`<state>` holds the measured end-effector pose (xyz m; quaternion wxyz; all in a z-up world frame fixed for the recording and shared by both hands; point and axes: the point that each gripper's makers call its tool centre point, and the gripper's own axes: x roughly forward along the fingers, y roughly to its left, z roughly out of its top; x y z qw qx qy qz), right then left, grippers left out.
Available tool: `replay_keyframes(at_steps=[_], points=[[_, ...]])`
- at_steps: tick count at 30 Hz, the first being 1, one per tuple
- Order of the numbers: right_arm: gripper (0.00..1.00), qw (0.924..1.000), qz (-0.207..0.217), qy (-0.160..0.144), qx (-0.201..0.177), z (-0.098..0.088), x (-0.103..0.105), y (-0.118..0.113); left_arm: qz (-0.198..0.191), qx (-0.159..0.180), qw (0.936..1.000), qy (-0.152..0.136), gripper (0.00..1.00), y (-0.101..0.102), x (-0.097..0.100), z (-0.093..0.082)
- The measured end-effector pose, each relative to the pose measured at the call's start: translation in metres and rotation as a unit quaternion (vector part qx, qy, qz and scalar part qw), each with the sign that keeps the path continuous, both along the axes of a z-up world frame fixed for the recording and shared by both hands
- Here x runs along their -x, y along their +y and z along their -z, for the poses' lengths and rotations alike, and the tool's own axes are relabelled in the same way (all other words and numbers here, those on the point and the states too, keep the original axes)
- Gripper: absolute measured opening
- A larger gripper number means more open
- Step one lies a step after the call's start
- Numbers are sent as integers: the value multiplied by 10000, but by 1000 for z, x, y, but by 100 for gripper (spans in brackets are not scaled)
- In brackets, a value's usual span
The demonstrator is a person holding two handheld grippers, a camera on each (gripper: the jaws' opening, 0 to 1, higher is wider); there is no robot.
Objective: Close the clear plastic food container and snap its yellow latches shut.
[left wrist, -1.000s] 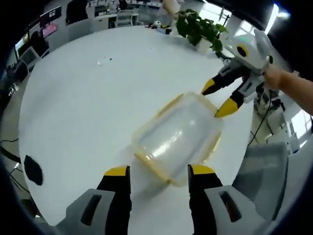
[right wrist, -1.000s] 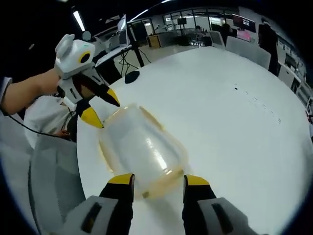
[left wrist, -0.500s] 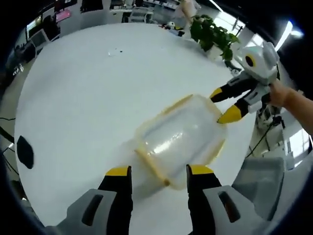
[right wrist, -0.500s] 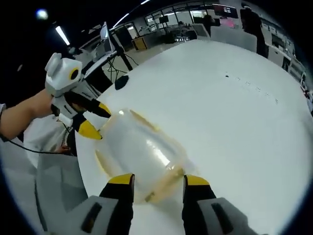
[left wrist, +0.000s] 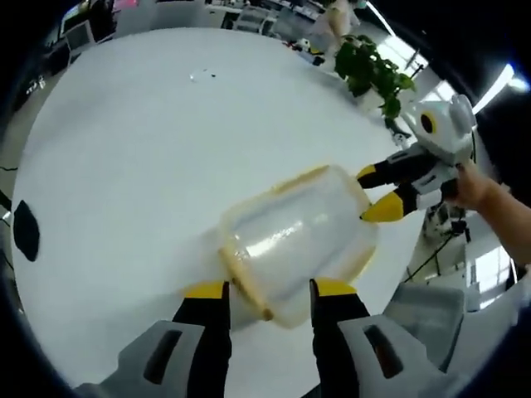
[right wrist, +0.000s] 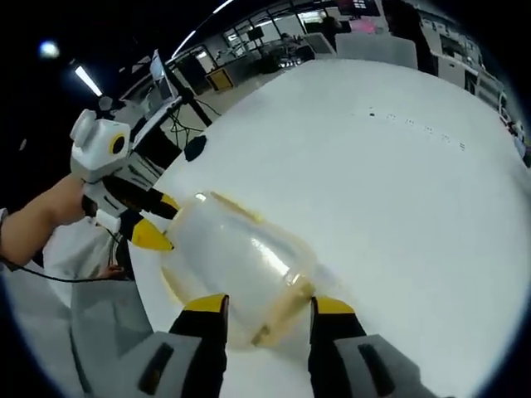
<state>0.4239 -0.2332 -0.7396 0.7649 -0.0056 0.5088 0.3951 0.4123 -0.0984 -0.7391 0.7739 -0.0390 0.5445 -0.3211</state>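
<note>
A: Where's the container?

B: The container (left wrist: pixel 294 236) lies near the edge of a round white table (left wrist: pixel 124 166), a clear tub with yellow trim. In the right gripper view it's the container (right wrist: pixel 236 261) again, seen from the other end. I can't make out anything inside; the plastic is cloudy and glary.

A: And the grippers?

B: One at each end. The left gripper (left wrist: pixel 267 292) has its jaws spread, a yellow tip on either side of the near end, where a yellow latch (left wrist: pixel 247 286) runs between them. The right gripper (left wrist: pixel 375 192) comes in at the far end, jaws parted, tips at the rim. In its own view the right gripper (right wrist: pixel 265 304) is likewise spread about its end, with the left gripper (right wrist: pixel 158 220) opposite.

A: The room?

B: An office: a plant (left wrist: pixel 369 70) past the table, desks and monitors behind, ceiling strip lights (right wrist: pixel 87 80)
</note>
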Motion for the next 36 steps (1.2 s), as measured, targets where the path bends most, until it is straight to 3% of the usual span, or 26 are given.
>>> replay_keyframes(at_steps=[15,16,17,18,23,24,26,36], points=[[31,9999,118,59,102,2,2,2,213,-77,9997,-95,31,-3,-1,1],[27,9992,-102,-164,-345,-6,-8,18,171,6,9998,-115,31,-8,-3,1],[27,9998,127,136,53,-8,-3,7,168,-98,9998,-46,30,-5,0,0],[27,9999,157,-6,37,-10,-8,10,226,-75,9997,-70,30,-4,0,-1],[27,9999,149,37,58,-10,-3,6,229,20,9997,-68,27,-4,0,0],[27,9998,166,100,38,-7,1,6,271,270,9993,36,27,-11,5,-3],[26,9999,114,36,67,-7,1,6,236,101,9996,-79,27,-6,2,1],[27,9999,167,31,17,-3,8,1,245,171,9995,-133,28,-1,1,0]])
